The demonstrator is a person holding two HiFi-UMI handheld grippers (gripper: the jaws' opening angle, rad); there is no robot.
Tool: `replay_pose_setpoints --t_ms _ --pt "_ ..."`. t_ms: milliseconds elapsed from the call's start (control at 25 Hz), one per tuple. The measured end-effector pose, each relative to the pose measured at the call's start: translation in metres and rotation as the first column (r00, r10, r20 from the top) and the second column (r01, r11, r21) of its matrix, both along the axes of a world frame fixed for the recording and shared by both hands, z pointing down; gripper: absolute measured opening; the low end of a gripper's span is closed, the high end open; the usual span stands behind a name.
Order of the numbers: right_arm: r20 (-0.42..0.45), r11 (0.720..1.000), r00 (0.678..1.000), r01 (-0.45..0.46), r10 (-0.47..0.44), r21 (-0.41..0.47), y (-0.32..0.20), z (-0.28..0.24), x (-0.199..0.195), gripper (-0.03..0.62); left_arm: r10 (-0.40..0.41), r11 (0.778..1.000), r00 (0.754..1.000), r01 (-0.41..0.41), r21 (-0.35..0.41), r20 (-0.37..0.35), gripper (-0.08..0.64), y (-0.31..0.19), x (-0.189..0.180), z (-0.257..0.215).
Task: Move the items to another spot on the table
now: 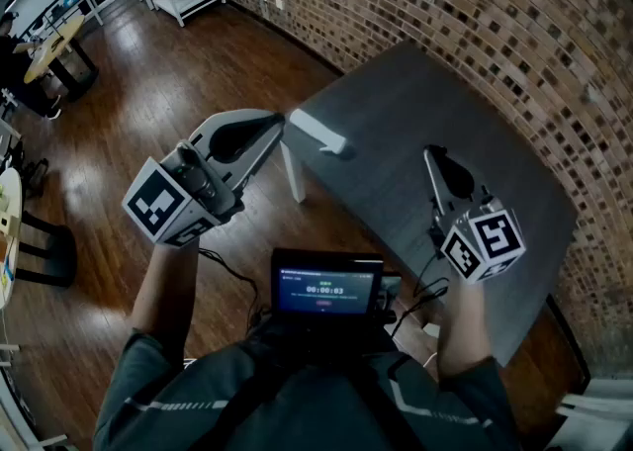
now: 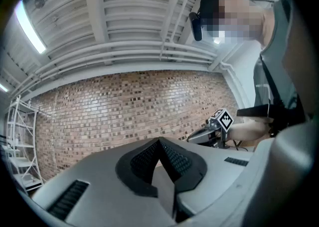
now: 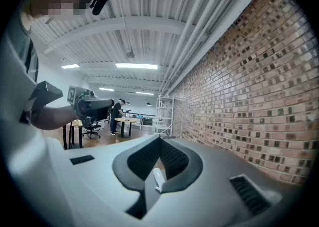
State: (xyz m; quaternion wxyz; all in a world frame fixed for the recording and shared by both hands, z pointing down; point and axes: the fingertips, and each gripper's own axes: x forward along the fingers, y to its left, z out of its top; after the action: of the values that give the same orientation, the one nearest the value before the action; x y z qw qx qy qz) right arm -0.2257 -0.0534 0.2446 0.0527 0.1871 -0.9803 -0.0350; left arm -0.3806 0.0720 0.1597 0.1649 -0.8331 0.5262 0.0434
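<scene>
grippers (image 1: 275, 123) (image 1: 431, 153) 2 | table (image 1: 415, 113) 1 | white block (image 1: 316, 131) 1 | screen (image 1: 326, 283) 1

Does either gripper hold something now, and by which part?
Nothing is held. Both the left gripper and the right gripper are shut and empty; the white item lies on the grey table.

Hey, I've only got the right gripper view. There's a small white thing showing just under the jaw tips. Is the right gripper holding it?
Observer: No. In the head view, the white block lies at a corner of the grey table. It is well apart from the right gripper, which hangs over the table's middle.
Operator: Okay. I can see the left gripper from the side, but not its jaws. Are they open?
Observer: No. The left gripper view shows the left gripper with its jaws together and nothing between them.
</scene>
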Motion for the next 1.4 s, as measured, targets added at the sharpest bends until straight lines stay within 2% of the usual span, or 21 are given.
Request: replay_pose_setpoints --t_ms 120,280,560,680,760,800,880,1000,1080,1200,1280,1400 --pt "-0.014 1.0 0.999 0.028 -0.028 0.003 0.0 0.0 -0.019 0.003 0.075 0.997 0.996 -0.075 0.008 -0.04 0.003 0.001 -0.014 -0.01" --pt "-0.033 0.998 0.997 0.065 -0.065 0.002 0.003 0.0 -0.047 0.003 0.066 0.998 0.998 -0.066 -0.001 0.007 0.003 -0.002 -0.034 -0.01" --pt "-0.083 0.996 0.993 0.087 -0.088 -0.01 -0.005 0.003 -0.107 0.005 0.122 0.993 0.992 -0.122 -0.005 0.011 0.003 0.0 -0.07 -0.015" --pt "-0.129 0.994 0.985 0.108 -0.111 -0.033 -0.01 0.015 -0.136 0.005 0.108 0.994 0.994 -0.108 0.02 0.022 0.003 -0.002 -0.089 -0.016" --pt "-0.157 0.992 0.979 0.12 -0.126 -0.05 -0.015 0.024 -0.151 0.007 0.111 0.994 0.994 -0.111 0.007 0.013 0.003 -0.005 -0.097 -0.01" --pt "-0.174 0.99 0.976 0.126 -0.134 -0.058 -0.019 0.029 -0.157 0.063 0.113 0.994 0.993 -0.114 0.006 0.01 0.003 -0.007 -0.1 -0.008" --pt "-0.209 0.989 0.967 0.136 -0.146 -0.065 -0.027 0.04 -0.171 0.083 0.11 0.994 0.994 -0.11 0.02 0.011 0.003 -0.011 -0.108 -0.007" --pt "-0.271 0.983 0.945 0.166 -0.181 -0.078 -0.039 0.065 -0.197 0.098 0.097 0.995 0.995 -0.097 0.021 0.017 0.003 -0.017 -0.119 0.0" --pt "-0.321 0.975 0.922 0.195 -0.219 -0.106 -0.049 0.093 -0.215 0.197 0.074 0.997 0.996 -0.076 0.026 0.049 0.003 -0.023 -0.124 0.008" --pt "-0.386 0.966 0.887 0.211 -0.254 -0.151 -0.07 0.142 -0.238 0.21 0.062 0.998 0.995 -0.063 0.016 0.077 0.003 -0.035 -0.13 0.022" --pt "-0.427 0.96 0.862 0.209 -0.272 -0.189 -0.087 0.176 -0.252 0.261 0.052 0.998 0.994 -0.054 0.022 0.093 0.003 -0.044 -0.133 0.027" --pt "-0.489 0.946 0.818 0.201 -0.304 -0.253 -0.108 0.226 -0.268 0.27 0.04 0.999 0.993 -0.042 0.017 0.115 0.003 -0.061 -0.139 0.034"
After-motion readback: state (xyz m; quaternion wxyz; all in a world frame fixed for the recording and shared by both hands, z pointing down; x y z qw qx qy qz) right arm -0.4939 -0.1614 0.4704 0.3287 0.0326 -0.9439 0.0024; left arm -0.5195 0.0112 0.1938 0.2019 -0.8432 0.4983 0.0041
